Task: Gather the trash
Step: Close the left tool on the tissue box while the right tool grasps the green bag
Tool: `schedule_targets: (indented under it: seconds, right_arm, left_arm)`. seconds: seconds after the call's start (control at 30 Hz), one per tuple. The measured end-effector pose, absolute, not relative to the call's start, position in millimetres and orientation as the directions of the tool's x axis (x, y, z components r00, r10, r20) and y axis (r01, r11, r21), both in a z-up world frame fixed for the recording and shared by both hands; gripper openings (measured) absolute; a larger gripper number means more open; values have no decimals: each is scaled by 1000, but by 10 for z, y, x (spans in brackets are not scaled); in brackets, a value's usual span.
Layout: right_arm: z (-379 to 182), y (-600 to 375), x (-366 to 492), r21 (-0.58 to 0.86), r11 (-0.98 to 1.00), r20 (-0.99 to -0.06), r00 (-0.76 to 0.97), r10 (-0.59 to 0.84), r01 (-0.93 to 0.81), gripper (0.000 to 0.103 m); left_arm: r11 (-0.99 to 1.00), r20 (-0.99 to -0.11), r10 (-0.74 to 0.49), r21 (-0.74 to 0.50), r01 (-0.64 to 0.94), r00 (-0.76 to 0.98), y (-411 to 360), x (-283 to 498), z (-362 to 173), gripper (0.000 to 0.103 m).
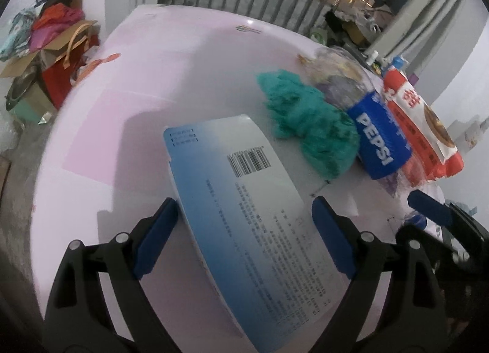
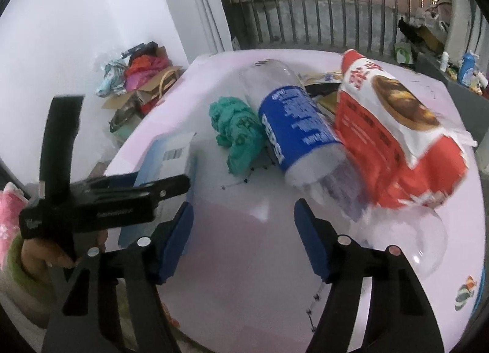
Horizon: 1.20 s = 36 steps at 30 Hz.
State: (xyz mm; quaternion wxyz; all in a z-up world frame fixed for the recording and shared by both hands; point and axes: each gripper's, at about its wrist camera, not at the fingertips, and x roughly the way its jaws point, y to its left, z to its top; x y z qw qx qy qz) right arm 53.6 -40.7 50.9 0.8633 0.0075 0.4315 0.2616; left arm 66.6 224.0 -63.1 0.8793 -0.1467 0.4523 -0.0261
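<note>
A flat blue-and-white box [image 1: 244, 175] with a barcode lies on the pink table [image 1: 137, 93] between the fingers of my left gripper [image 1: 244, 200]. The jaws stand wide and open, and the pads do not press on it. Beyond it are a crumpled green bag [image 1: 305, 126], a Pepsi bottle [image 1: 379, 136] on its side and a red snack bag [image 1: 421, 120]. My right gripper [image 2: 244, 204] is open over bare table, short of the Pepsi bottle [image 2: 296, 126] and the red snack bag [image 2: 397, 139]. The green bag [image 2: 238, 130] lies further back. A hand [image 2: 45, 255] holds the left gripper over the box [image 2: 171, 151].
A clear plastic dome [image 2: 421, 246] sits just right of my right fingers. On the floor left of the table stands a cardboard box of clothes and bags [image 1: 55, 47]. A metal railing [image 2: 321, 10] runs behind the table. Bottles [image 2: 467, 68] stand on a ledge at the far right.
</note>
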Motion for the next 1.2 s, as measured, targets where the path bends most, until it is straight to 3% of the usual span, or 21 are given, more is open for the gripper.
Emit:
schedule_targets:
  seconds: [0.33,0.37,0.53,0.6,1.07,1.2]
  right_arm:
    - [451,90,1026,170,912,-753,548,365,-374,61]
    - [443,133,1064,160,918,-752,558,351,-362,59]
    - [346,309,1149,95,925,-781,549,298,-367,26]
    - [282,325,1157,94,919,-796,525,300,-382,21]
    - [242,-278,570,264,871,-832,359,422,-414,18]
    - [215,-337,413,294,848,-832,318,454,-441,26]
  left_arm:
    - [948,-771,-186,-304,-96,609,2606,592,-637,84]
    - [948,-770,-188,-305,-93,610,2617,583,-639,84]
    - [951,-770,-188,-298,-83,610,2579,555,-642,84]
    - [951,-769,-188,-298,-82,610,2573,557,-637,84]
    - [936,-771,-288,-353,-6,568,2356,411,-610,84]
    - [947,-787,-278,-320,21,551,2227,352,-609,84]
